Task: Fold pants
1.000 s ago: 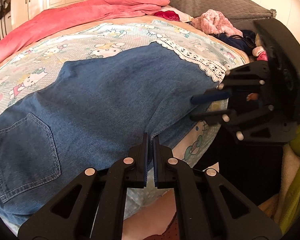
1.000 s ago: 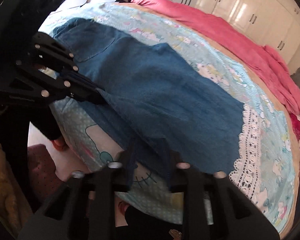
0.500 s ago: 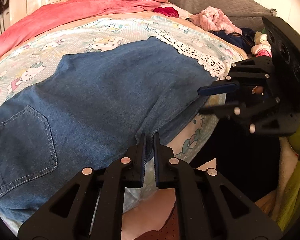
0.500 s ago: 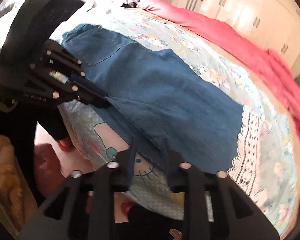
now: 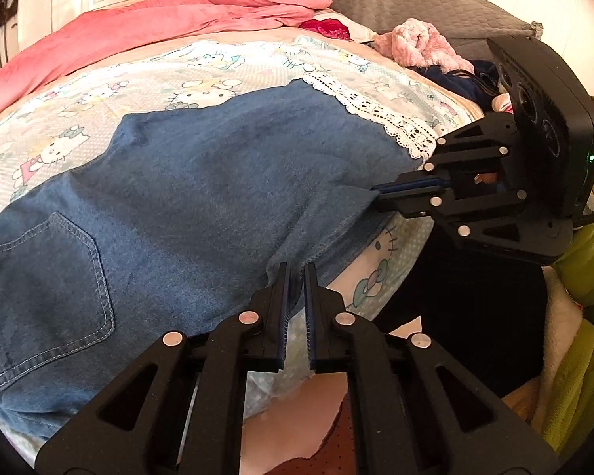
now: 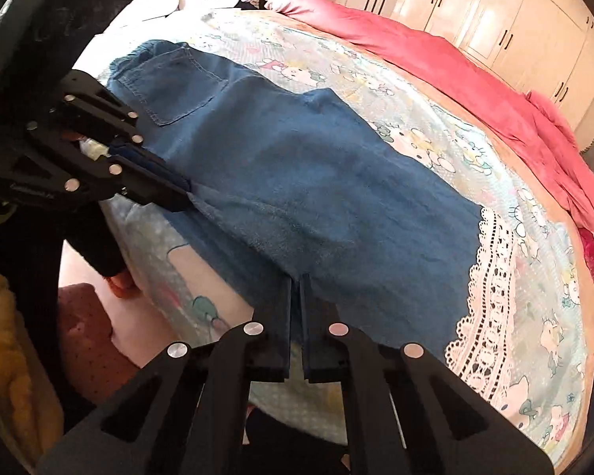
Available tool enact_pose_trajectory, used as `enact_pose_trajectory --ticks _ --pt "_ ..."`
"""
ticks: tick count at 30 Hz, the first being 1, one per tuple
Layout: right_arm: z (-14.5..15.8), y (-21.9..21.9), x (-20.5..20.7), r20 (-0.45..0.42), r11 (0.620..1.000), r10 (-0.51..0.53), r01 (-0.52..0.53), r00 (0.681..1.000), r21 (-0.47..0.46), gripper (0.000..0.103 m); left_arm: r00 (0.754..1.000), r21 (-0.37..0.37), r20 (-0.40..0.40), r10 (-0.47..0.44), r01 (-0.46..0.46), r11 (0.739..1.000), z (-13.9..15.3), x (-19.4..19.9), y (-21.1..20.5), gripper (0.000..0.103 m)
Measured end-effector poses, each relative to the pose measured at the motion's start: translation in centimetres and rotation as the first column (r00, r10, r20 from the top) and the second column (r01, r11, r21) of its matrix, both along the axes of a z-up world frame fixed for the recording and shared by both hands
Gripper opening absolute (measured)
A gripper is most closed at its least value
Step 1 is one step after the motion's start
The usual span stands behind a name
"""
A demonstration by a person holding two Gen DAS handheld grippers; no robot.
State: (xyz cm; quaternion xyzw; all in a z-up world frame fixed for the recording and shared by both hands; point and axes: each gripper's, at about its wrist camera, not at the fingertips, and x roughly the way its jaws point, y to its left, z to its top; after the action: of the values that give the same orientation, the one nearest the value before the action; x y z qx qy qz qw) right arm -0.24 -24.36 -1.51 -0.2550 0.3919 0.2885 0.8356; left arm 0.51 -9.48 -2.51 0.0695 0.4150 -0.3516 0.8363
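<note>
The blue denim pants (image 5: 202, 206) lie spread along the near edge of the bed (image 5: 380, 277), over a pale cartoon-print sheet with a white lace border (image 5: 376, 107), the back pocket toward one end and the legs running toward the lace. Both tools are clamped on the denim's near hem: the left tool (image 5: 296, 273) has its jaws closed on the fabric edge about midway along, and the right tool (image 6: 296, 282) has just been closing, its jaws now pinched on the same edge nearer the leg end, with cloth between them. The step in hand looks like lifting this near edge to carry it across toward the bed's far side, where the pink blanket (image 5: 146, 23) lies. To do it well, raise both tools together and level, keep the edge taut between them, and lay it square on the far edge so the legs stack. How many layers each tool has caught cannot be made out; the hem hangs over the bed's edge partly out of sight, and the waistband is cut off in the left wrist view.
</note>
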Motion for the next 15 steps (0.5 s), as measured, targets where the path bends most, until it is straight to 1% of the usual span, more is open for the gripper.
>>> enact_pose_trajectory --ticks 4,8,10,11,12,13,14,15 --pt "-0.3 0.1 -0.7 -0.021 0.999 0.029 -0.029 0.999 -0.022 0.003 1.0 0.006 -0.007 -0.009 0.009 1.0 0.0 -0.1 0.1 0.003" --pt "-1.8 0.7 -0.5 -0.052 0.997 0.023 -0.027 0.998 -0.079 0.004 0.999 0.02 -0.034 -0.01 0.011 1.0 -0.6 0.0 0.0 0.003" --pt "-2.0 0.8 -0.6 -0.052 0.996 0.022 -0.027 0.998 -0.088 0.007 0.999 0.024 -0.042 -0.009 0.01 1.0 -0.8 -0.1 0.1 0.004" --pt "-1.8 0.6 -0.6 -0.063 0.997 0.016 -0.021 0.998 -0.073 0.011 0.999 0.02 -0.046 -0.005 0.006 1.0 -0.7 -0.2 0.4 0.006" --pt "-1.7 0.3 -0.5 -0.081 0.999 0.012 -0.016 0.997 -0.05 0.019 0.999 0.015 -0.047 0.0 0.001 1.0 -0.7 -0.3 0.6 0.011" --pt "-1.4 0.0 -0.6 -0.095 1.0 0.006 -0.008 0.995 -0.025 0.021 0.999 0.007 -0.044 0.012 -0.011 1.0 -0.3 -0.5 1.1 0.019" --pt "-0.9 -0.6 -0.7 -0.095 1.0 0.0 0.002 0.995 0.011 0.022 0.999 -0.003 -0.035 0.023 -0.023 1.0 0.0 -0.7 1.6 0.023" --pt "-0.4 -1.2 -0.8 -0.092 0.999 -0.009 0.013 0.996 0.042 0.024 0.999 -0.015 -0.026 0.038 -0.039 0.999 0.5 -0.8 2.3 0.031"
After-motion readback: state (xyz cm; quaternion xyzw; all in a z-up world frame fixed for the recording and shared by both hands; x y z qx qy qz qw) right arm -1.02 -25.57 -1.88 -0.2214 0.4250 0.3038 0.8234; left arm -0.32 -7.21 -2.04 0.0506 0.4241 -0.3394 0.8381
